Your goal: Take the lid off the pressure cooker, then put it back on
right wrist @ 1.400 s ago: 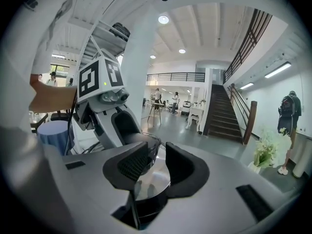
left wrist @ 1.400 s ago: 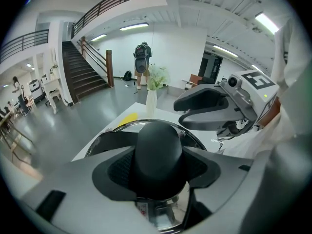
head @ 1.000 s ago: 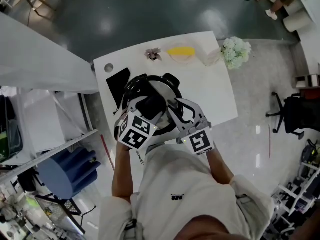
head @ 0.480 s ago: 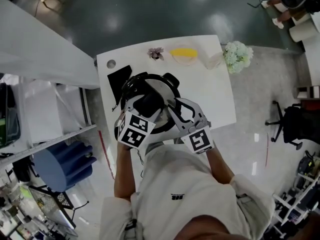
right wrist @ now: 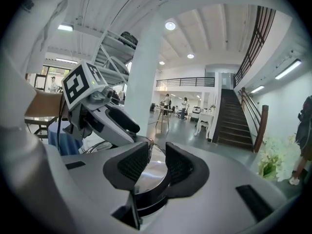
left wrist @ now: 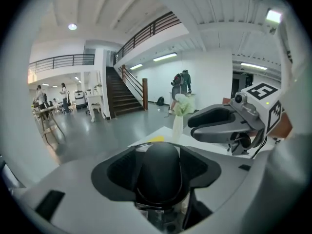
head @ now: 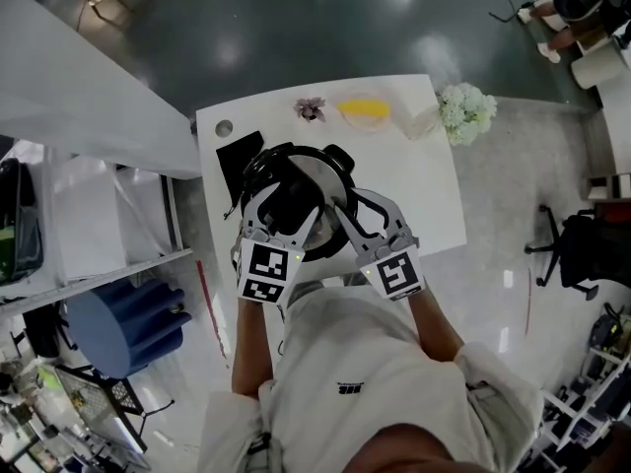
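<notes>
Currently the pressure cooker stands near the middle of the white bench, with its steel lid seated on top. Left hand-held gripper: jaws astride the lid's black domed knob and opening. The knob fills most of the space between the pads, which look to be just letting go rather than biting. Right hand-held gripper: low at the cooker's near right side, jaws a narrow gap apart with the shiny lid edge showing in that gap. I cannot tell whether its pads press on anything; it reads as a bracing position. As for progress, the lid is on the pot, not lifted and not set aside on the bench. It cannot be settled from this moment alone whether it is yet to come off or is already back on. If off is still owed, the left jaws must re-close on the knob. White flowers and a yellow item lie at the far edge, well apart from the work.
</notes>
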{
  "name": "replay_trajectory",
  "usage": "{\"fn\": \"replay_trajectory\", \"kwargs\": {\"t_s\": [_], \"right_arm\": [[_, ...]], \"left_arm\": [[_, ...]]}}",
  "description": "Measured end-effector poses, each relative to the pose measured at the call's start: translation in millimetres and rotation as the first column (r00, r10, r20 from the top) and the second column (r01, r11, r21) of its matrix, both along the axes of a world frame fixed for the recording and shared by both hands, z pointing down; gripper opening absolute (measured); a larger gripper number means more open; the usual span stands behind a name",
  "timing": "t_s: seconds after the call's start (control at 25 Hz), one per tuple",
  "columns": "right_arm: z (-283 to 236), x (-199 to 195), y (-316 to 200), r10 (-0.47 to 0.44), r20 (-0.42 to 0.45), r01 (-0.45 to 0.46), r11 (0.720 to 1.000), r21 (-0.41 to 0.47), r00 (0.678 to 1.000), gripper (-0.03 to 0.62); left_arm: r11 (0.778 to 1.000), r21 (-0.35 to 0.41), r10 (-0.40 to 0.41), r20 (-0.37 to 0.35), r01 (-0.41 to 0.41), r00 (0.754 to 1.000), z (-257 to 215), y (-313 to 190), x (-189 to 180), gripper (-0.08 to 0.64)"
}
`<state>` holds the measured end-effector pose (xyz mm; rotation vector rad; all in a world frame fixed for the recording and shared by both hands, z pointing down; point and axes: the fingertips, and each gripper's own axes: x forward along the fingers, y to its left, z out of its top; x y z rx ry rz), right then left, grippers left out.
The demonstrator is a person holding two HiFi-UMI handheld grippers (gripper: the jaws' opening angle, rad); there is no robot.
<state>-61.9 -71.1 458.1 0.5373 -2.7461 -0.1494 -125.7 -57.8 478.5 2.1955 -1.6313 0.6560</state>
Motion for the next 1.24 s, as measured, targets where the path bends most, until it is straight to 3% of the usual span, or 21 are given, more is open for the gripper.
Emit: {"fn": "replay_trajectory", "kwargs": {"t_s": [0.16, 0.32, 0.76, 0.96, 1.24], "right_arm": [[-6, 3, 1, 0.020, -0.002, -0.020, 0.999, 0.032, 1.000, 0.113], [-7, 7, 4, 0.060, -0.012, -0.060, 0.997, 0.049, 0.998, 0.109], [-11, -9, 23, 0.108, -0.024, -0.107, 0.994, 0.039, 0.994, 0.109], [-15, -8, 27, 0.051, -0.003, -0.051, 0.997, 0.066, 0.999, 0.109], [-21, 23, 19, -0.012, 0.044, 0.009, 0.998, 0.056, 0.999, 0.109]], "left_arm": [[0.992, 0.107, -0.070, 0.014, 0.068, 0.997, -19, 9, -6, 0.277], [0.978, 0.158, -0.132, -0.023, 0.134, 0.991, -27, 23, -13, 0.262], [0.979, 0.148, -0.128, -0.083, 0.140, 0.988, -24, 45, -21, 0.237], [0.972, 0.158, -0.166, -0.067, 0.174, 0.984, -28, 49, -14, 0.233], [0.949, 0.184, -0.256, -0.020, 0.255, 0.966, -37, 44, 12, 0.225]]}}
